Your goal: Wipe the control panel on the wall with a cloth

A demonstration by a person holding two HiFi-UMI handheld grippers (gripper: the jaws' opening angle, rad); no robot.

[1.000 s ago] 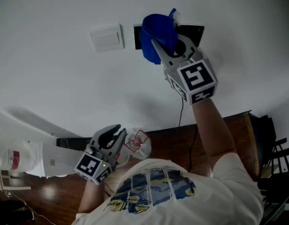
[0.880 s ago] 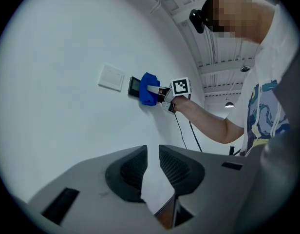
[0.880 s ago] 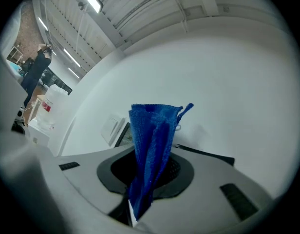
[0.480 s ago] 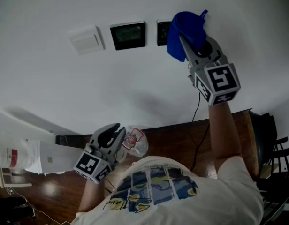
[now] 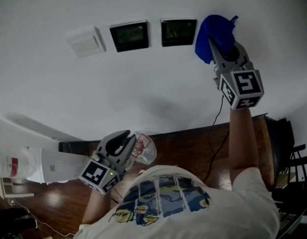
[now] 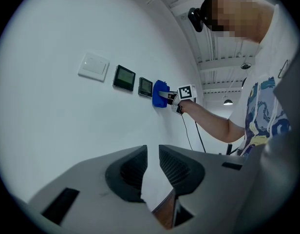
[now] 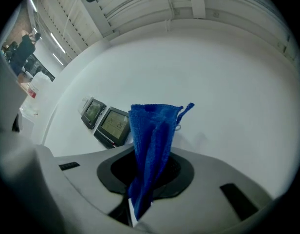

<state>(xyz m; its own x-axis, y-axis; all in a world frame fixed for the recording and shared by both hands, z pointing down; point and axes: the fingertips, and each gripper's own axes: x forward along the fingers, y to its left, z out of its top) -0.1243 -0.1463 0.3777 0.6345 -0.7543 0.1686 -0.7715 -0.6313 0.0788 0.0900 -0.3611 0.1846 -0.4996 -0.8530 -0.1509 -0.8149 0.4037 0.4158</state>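
Two dark control panels (image 5: 129,36) (image 5: 179,32) hang side by side on the white wall, right of a white switch plate (image 5: 85,41). My right gripper (image 5: 218,44) is raised to the wall just right of the panels and is shut on a blue cloth (image 5: 216,36). In the right gripper view the cloth (image 7: 152,145) stands up between the jaws, with the panels (image 7: 114,126) to its left. My left gripper (image 5: 121,141) hangs low by my waist with nothing in it. Its jaws stand almost together, and its own view looks along the wall at the panels (image 6: 124,77).
A white bottle (image 5: 19,166) with a red label lies at lower left on the dark wood floor (image 5: 193,143). A clear plastic packet (image 5: 146,151) sits near the left gripper. A black cable (image 5: 213,128) runs down the wall. Black chair frames (image 5: 293,153) stand at right.
My right gripper has slid the cloth to the right along the wall, off both panels, which now show fully. The left gripper has stayed put.
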